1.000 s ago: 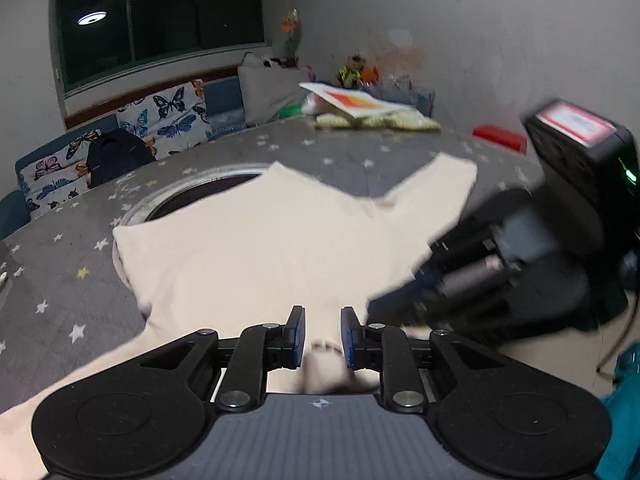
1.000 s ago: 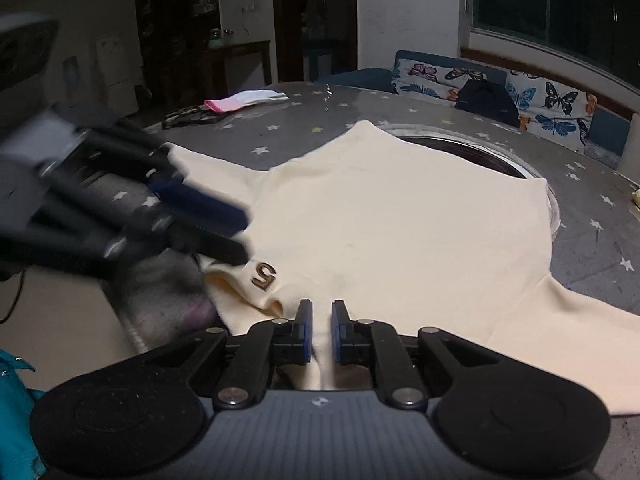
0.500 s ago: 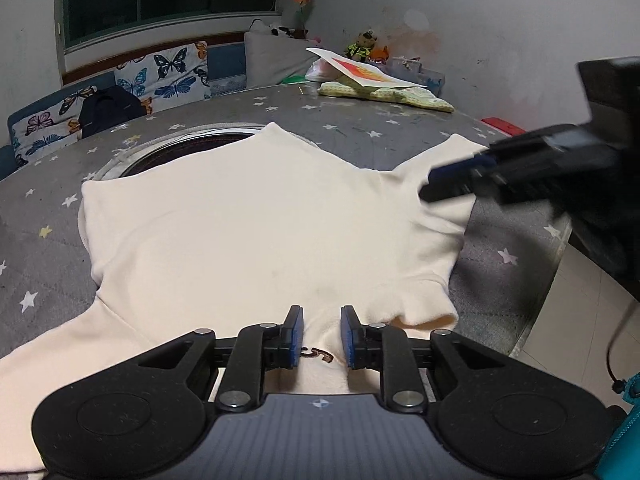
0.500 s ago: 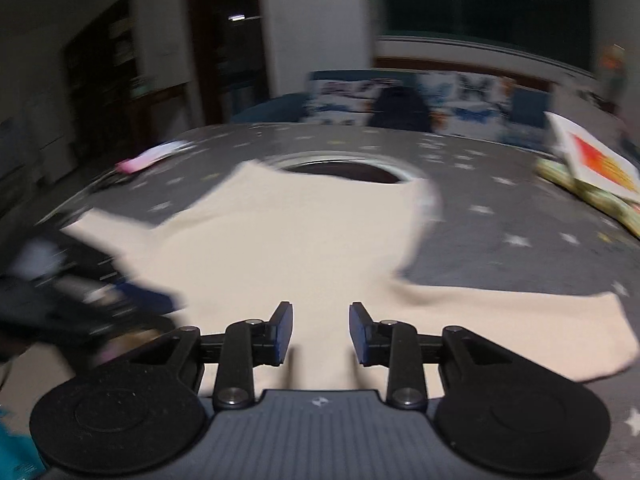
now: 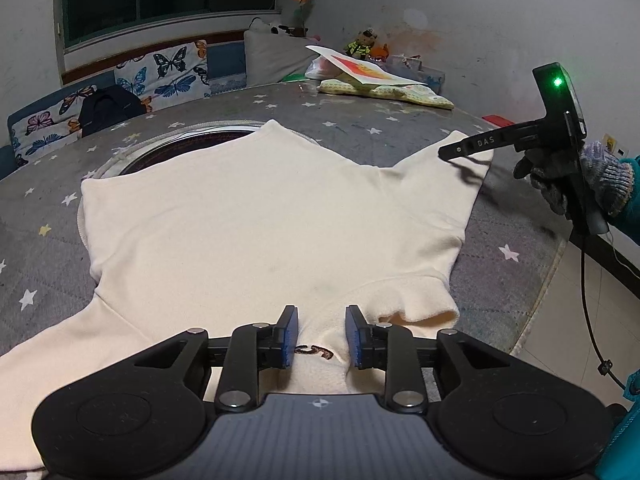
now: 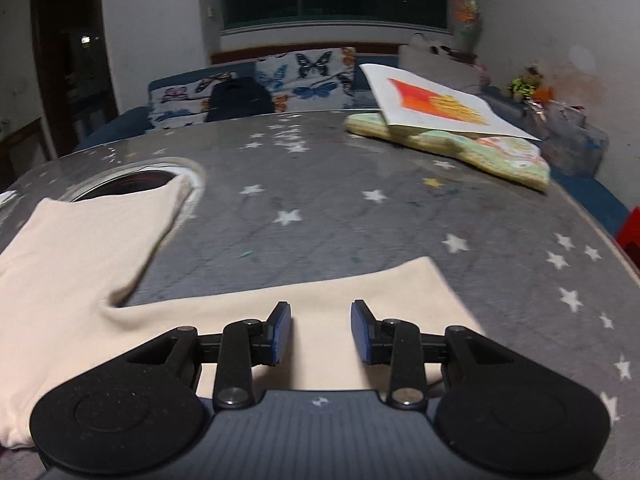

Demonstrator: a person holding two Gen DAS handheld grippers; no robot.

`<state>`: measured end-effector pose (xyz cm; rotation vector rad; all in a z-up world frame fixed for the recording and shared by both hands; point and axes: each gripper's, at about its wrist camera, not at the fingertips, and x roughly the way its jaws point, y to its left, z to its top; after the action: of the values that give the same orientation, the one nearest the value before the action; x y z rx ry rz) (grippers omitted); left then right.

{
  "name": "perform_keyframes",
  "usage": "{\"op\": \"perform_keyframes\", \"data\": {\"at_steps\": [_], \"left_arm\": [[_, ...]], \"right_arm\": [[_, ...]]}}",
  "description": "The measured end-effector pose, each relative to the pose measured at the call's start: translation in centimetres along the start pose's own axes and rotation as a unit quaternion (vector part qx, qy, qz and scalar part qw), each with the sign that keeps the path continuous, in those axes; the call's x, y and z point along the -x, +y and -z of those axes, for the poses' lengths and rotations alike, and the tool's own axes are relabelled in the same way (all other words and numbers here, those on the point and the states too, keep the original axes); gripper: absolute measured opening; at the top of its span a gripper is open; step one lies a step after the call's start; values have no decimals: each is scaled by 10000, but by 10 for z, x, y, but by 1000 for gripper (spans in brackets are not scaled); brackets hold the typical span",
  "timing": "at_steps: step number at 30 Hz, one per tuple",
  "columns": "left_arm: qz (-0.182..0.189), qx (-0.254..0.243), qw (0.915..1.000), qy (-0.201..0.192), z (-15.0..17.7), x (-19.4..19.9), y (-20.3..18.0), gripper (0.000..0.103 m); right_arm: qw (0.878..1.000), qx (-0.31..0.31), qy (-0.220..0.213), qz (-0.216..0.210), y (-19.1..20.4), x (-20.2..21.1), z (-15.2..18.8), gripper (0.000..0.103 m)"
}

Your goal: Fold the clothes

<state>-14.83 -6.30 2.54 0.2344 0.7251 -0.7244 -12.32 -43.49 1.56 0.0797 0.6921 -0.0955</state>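
On star-print table (image 5: 516,216): cream sweater (image 5: 260,216) spread flat. Left gripper (image 5: 322,336) parted astride collar; right gripper (image 6: 320,332) parted over sleeve (image 6: 360,300). Risk: shallow pinch on thick fabric, slipping mid-fold.

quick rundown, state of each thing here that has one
shirt: spread flat on the table, unfolded, sleeves out
left hand-held gripper: open, fingers either side of the collar
right hand-held gripper: open, over a sleeve
book: closed, resting on a folded cloth
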Motion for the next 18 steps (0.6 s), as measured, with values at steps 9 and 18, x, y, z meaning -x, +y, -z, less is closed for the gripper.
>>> {"op": "perform_keyframes", "data": {"at_steps": [9,18], "left_arm": [[-26,200,9997,-132,-14,10,11,33],[-635,944,9930,-327,-32,-3,65,35]], "right_arm": [[9998,-53,-55,157,-3,-6,-4,40],[9998,-44,-178,44,4,1,-3,53]]}}
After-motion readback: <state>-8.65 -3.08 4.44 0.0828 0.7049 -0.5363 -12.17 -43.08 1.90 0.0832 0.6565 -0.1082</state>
